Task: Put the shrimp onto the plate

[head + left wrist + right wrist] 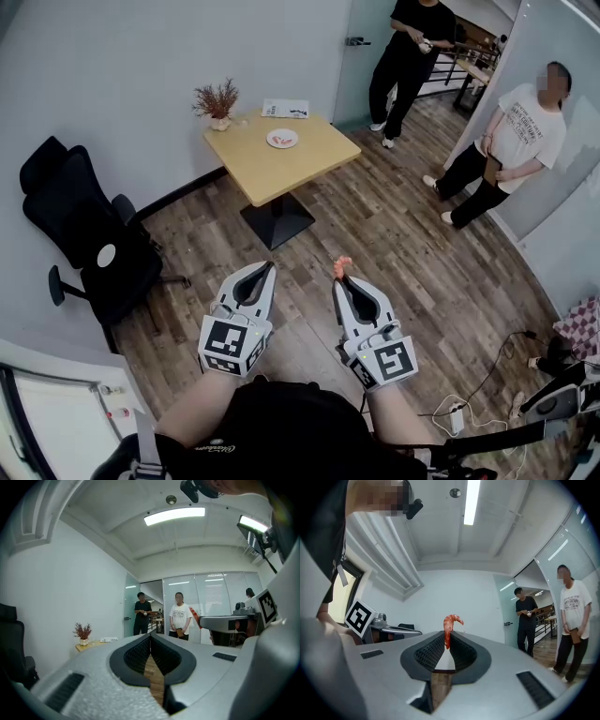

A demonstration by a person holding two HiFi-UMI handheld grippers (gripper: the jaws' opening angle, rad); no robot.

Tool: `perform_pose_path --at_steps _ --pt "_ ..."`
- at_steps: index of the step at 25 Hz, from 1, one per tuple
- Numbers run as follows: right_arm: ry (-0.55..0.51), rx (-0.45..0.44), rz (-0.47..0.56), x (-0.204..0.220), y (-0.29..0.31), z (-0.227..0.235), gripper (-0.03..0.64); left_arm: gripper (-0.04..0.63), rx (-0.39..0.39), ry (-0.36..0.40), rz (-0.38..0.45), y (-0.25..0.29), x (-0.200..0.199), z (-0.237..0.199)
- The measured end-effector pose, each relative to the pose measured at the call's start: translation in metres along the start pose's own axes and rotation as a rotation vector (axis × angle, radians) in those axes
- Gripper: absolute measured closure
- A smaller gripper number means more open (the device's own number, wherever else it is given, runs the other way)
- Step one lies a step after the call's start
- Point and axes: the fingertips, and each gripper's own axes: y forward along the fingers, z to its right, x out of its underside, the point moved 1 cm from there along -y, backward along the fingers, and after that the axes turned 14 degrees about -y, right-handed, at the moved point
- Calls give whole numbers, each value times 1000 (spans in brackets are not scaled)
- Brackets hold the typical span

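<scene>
My right gripper (344,278) is shut on an orange shrimp (341,267), which sticks out beyond its tips; in the right gripper view the shrimp (450,626) stands up from the closed tips of that gripper (447,639). My left gripper (269,268) is shut with nothing in it, level with the right one, and its closed tips (151,637) point across the room in the left gripper view. A white plate (282,139) lies on the wooden table (309,159) far ahead, well away from both grippers.
A black office chair (84,234) stands at the left. On the table sit a small dried-plant pot (217,103) and a booklet (286,109). Two people (408,56) (506,150) stand at the right beyond the table. Cables (483,384) lie on the wooden floor.
</scene>
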Motion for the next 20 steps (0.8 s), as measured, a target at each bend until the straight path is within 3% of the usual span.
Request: perform_pose_path --at_steps 3,12,20 --pt "-1 -13 34 -3 -9 8 581 591 -2 3 -2 7 5 14" --pt "15 -16 -21 23 -47 39 581 591 -20 4 -24 18 26 53" --pt "16 -63 16 21 -37 39 581 591 -53 8 -21 21 26 49"
